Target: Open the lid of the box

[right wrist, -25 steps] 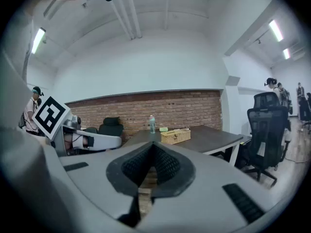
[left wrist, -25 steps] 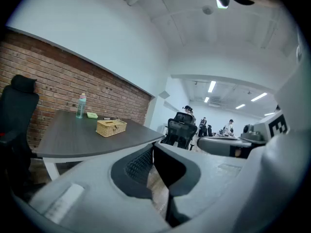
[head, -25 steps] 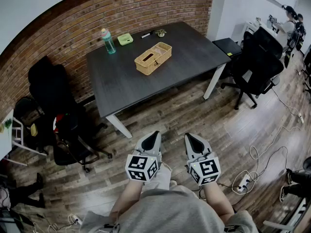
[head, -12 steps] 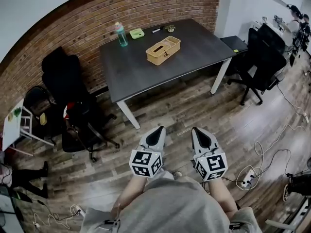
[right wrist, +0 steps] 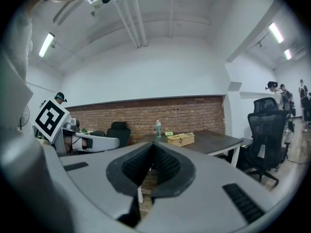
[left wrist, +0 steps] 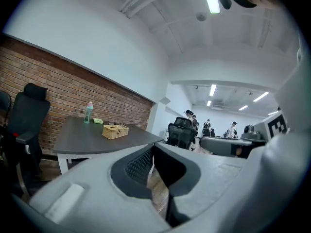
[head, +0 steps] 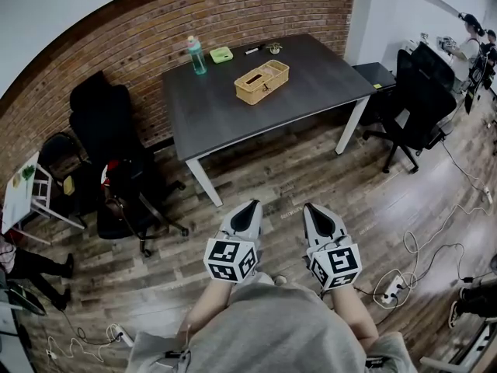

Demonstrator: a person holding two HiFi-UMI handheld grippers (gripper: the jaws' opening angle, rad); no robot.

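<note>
Left claw and right claw were pressed together, empty; box lay at 12 o'clock, well apart: approach first, then spread.

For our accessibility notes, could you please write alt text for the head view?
The left gripper and right gripper, both shut and empty, point over a wooden floor toward a dark grey rectangular table holding a tan woven box.

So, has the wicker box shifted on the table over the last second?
No. The wicker box keeps its place on the table, at the same angle and with the same gap to the bottle. Only the head view's framing has shifted.
</note>
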